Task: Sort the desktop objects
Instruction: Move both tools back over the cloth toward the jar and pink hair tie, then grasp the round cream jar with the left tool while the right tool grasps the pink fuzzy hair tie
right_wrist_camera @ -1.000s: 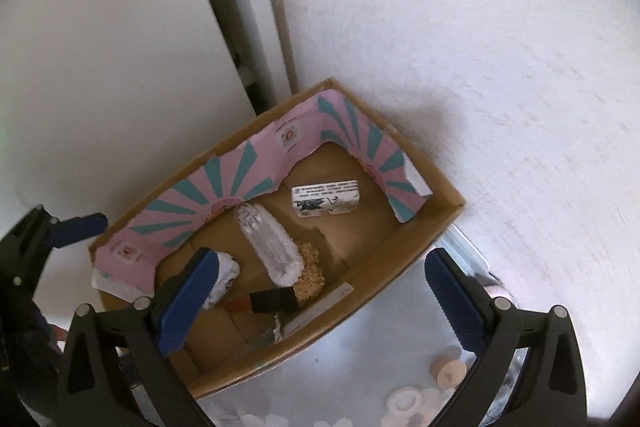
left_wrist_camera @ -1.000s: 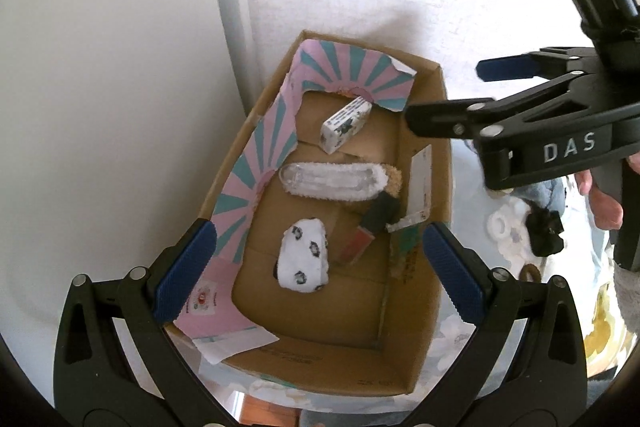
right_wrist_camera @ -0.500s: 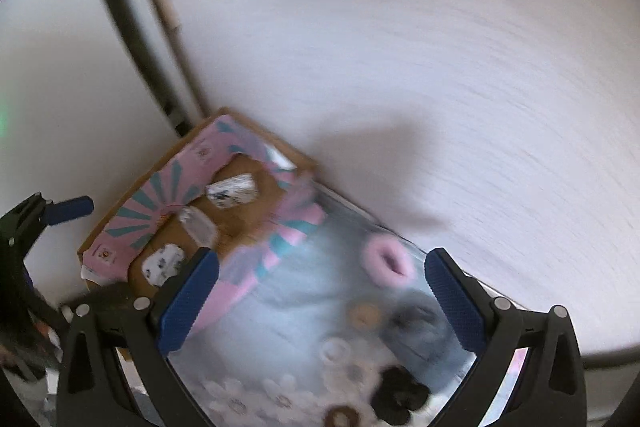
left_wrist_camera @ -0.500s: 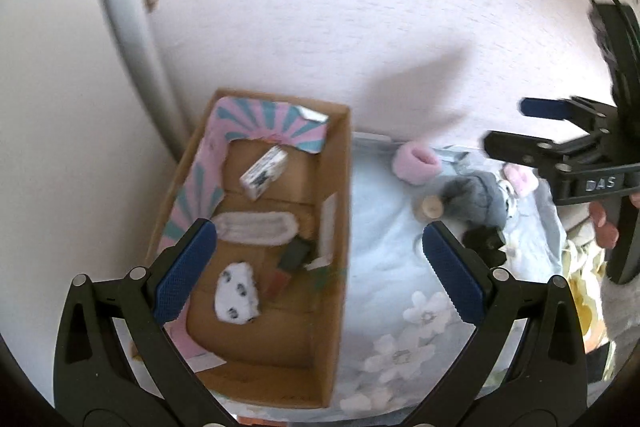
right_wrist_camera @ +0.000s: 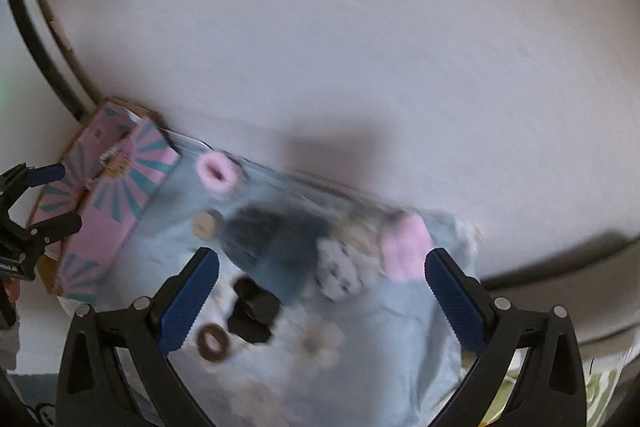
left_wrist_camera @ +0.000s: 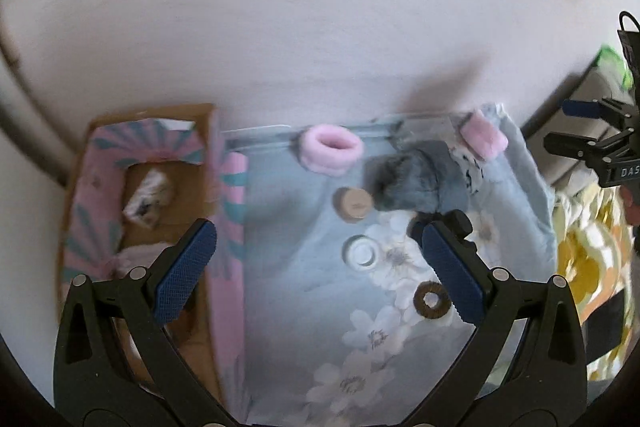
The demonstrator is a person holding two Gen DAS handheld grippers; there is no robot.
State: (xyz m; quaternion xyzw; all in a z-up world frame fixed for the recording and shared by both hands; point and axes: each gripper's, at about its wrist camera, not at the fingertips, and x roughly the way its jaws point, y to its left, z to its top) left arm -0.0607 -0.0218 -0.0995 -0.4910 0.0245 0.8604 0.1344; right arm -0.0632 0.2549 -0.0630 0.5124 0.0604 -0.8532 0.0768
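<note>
Both grippers empty, jaws spread wide: left gripper (left_wrist_camera: 318, 267), right gripper (right_wrist_camera: 322, 301). Neither touches anything.

Landmark: cardboard box (left_wrist_camera: 212, 155) with pink-and-teal liner, at the left end of the flowered cloth (left_wrist_camera: 288, 267). A small printed packet (left_wrist_camera: 150, 201) already lies inside the box; the rest of its contents are blurred.

Unsorted items, all on the cloth to the right of the box:
- pink ring (left_wrist_camera: 331, 150), nearest the box, by the wall
- wooden disc (left_wrist_camera: 354, 206), touching the grey fluffy bundle (left_wrist_camera: 416, 183)
- clear ring (left_wrist_camera: 362, 251) and brown ring (left_wrist_camera: 434, 301), nearer the camera
- second pink piece (left_wrist_camera: 482, 139), farthest from the box

Judgement: step in hand is choosing the next pick. Right-wrist view is motion-blurred, so steady the gripper first. Take the pink ring first: soft, free-standing, short carry. Straddle it fully before closing. Flat rings look harder; pinch an edge.
</note>
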